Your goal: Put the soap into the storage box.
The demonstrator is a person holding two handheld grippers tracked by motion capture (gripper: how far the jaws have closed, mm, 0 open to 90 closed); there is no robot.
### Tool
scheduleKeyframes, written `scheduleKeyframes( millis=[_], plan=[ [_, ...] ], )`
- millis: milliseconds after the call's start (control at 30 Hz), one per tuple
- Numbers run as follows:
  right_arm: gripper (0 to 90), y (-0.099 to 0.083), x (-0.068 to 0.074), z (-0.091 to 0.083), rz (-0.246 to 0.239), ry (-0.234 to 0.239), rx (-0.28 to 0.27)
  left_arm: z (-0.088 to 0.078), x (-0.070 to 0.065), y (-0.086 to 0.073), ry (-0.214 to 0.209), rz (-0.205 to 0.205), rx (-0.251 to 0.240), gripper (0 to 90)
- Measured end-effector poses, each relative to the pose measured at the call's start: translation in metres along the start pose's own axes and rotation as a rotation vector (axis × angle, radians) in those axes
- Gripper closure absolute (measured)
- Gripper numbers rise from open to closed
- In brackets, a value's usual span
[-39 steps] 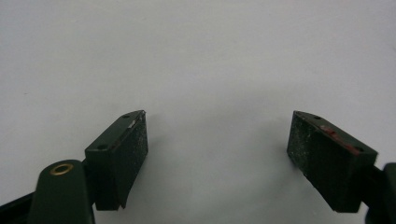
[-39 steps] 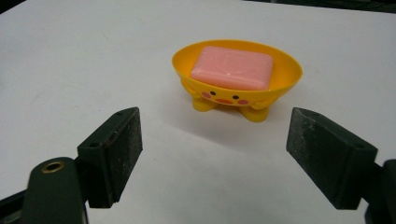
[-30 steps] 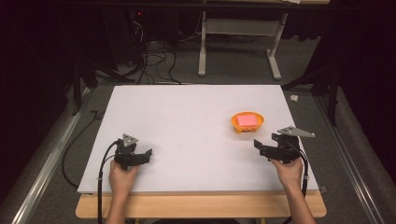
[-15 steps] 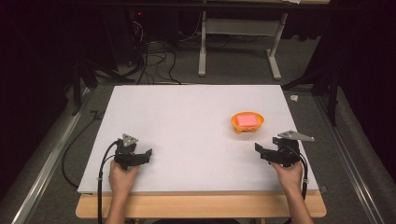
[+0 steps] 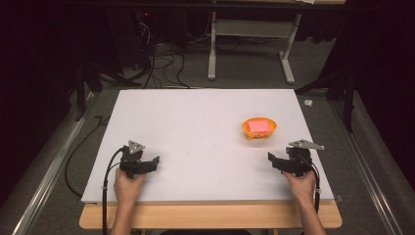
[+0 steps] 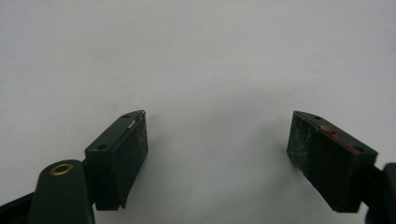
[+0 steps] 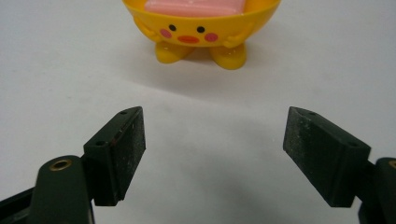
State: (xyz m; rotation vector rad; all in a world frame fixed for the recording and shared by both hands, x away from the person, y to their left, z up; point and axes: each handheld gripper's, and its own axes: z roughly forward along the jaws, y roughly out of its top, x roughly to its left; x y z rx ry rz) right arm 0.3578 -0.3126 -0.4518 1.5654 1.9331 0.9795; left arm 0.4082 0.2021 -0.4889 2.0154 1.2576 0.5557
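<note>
High view: white table (image 5: pixel 195 127) across the middle of the frame, wooden edge along its bottom. Left gripper (image 5: pixel 152 162) at lower left, held by a hand (image 5: pixel 128 186), cable trailing off toward the bottom edge. Right gripper (image 5: pixel 272 160) at lower right, held by the other hand (image 5: pixel 302 182), grey 3-cornered plate on top. Orange-yellow bowl (image 5: pixel 259 128) right of centre, just above and left of the right gripper, apart from it; pink block (image 5: pixel 258 126) inside. Dark floor, cables and a white table frame along the top of the frame.

Left gripper view: 2 black jaws spread wide at lower left and lower right, nothing between, bare white table surface behind; reddish mark on the top edge of the jaw at lower right.

Right gripper view: 2 black jaws spread wide, nothing pinched. Yellow bowl (image 7: pixel 201 28) at top centre, standing on 2 small feet, painted face with 2 dots for eyes and pink cheeks, pink block (image 7: pixel 194 5) at its rim, cut off by the top edge.
</note>
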Motion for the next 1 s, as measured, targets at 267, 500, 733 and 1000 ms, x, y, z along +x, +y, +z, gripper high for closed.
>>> scheduleKeyframes(
  millis=[267, 500, 733, 1000],
  plan=[
    [22.9, -0.006, -0.004, 0.010, 0.010, -0.010, 0.023, 0.000, 0.000, 0.000, 0.001, 0.001, -0.002, 20.8],
    [23.2, -0.010, -0.004, 0.022, 0.011, -0.031, 0.047, 0.000, 0.000, 0.000, 0.002, 0.001, -0.002, 20.8],
    [22.6, -0.013, -0.001, 0.030, -0.029, -0.080, 0.081, 0.000, 0.000, 0.000, 0.004, 0.003, -0.001, 20.8],
    [21.6, -0.013, 0.001, 0.031, -0.052, -0.092, 0.084, 0.000, -0.001, 0.000, 0.005, 0.002, -0.003, 20.8]
  ],
)
